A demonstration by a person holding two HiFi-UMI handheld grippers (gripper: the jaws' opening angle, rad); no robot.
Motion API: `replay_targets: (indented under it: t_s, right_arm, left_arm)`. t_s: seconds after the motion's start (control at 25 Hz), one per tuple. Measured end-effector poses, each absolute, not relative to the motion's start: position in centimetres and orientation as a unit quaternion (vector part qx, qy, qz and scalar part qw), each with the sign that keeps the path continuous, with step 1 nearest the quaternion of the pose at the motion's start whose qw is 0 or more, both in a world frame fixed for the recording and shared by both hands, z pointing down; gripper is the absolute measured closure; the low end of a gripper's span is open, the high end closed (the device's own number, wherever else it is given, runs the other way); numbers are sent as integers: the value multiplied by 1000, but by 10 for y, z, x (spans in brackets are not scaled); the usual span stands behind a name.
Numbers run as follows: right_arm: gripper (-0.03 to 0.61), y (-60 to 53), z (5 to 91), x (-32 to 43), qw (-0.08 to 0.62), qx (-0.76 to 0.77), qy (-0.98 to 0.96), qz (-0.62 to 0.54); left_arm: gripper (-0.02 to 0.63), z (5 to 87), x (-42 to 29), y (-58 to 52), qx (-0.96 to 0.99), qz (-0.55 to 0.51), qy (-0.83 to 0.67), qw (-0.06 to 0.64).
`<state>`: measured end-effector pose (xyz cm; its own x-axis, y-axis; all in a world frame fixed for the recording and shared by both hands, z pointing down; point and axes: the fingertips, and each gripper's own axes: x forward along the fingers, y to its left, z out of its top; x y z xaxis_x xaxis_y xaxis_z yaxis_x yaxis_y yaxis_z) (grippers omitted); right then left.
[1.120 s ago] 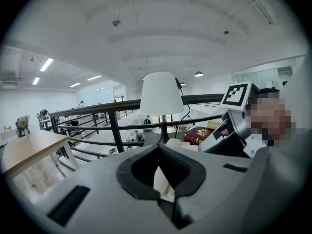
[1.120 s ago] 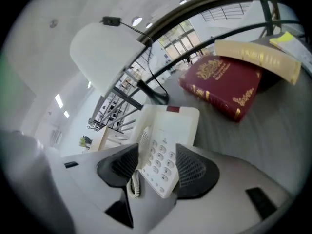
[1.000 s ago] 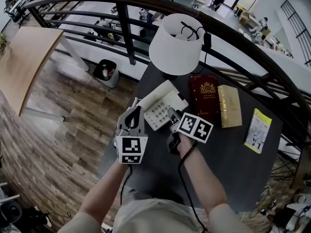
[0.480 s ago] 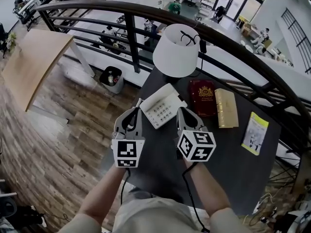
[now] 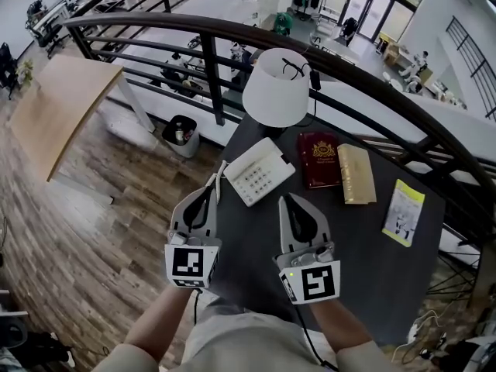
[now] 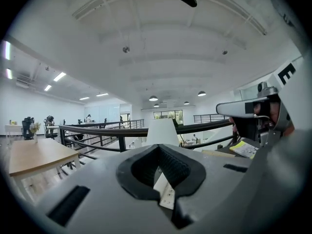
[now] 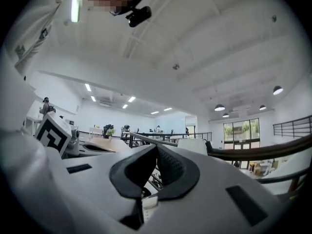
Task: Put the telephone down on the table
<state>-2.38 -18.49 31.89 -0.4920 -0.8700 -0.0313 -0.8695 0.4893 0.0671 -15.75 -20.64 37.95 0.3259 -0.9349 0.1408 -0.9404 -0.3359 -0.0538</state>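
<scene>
A: Quick, where is the telephone [image 5: 258, 172] sitting?

B: It's lying flat on the dark table [image 5: 364, 258], close to the left edge. It's sitting just in front of the white lamp shade [image 5: 277, 87] and beside the red book [image 5: 319, 159], not touching it.

A: How's it looking?

B: It's a white, boxy desk set, turned at an angle to the table edge. The handset is lying along its far long side. A block of pale keys is showing on the near half. I can't read anything on the keys, they're too small.

A: Are the grippers holding it?

B: No. The left gripper [image 5: 209, 187] is hovering just short of the telephone's near-left corner with its jaws together and nothing clamped. In the left gripper view a sliver of the keypad is peeking through the gap behind the closed tips.

A: And the right?

B: The right gripper [image 5: 288, 201] is hanging over bare table, near the telephone's right end and apart from it. Its jaws are pressing together and empty. Both grippers are pointing toward the railing [image 5: 209, 60].

A: Anything else on the table?

B: A tan book [image 5: 356, 173] is lying right next to the red book, and a yellow leaflet [image 5: 403, 211] is sitting farther right, well apart from the telephone.
</scene>
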Motion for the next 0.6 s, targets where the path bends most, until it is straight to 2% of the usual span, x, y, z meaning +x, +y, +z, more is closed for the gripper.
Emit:
replay_targets:
  t_s: [0.24, 0.44, 0.6]
  right_arm:
    - [574, -144, 324, -28, -4, 511, -856, -83]
    - [574, -120, 350, -24, -1, 516, -855, -51]
    - [575, -115, 364, -20, 20, 521, -853, -33]
  left_arm:
    - [609, 353, -154, -160, 829, 5, -559, -24]
    - [609, 380, -141, -121, 844, 50, -532, -56]
    - [609, 397, -140, -113, 849, 80, -520, -49]
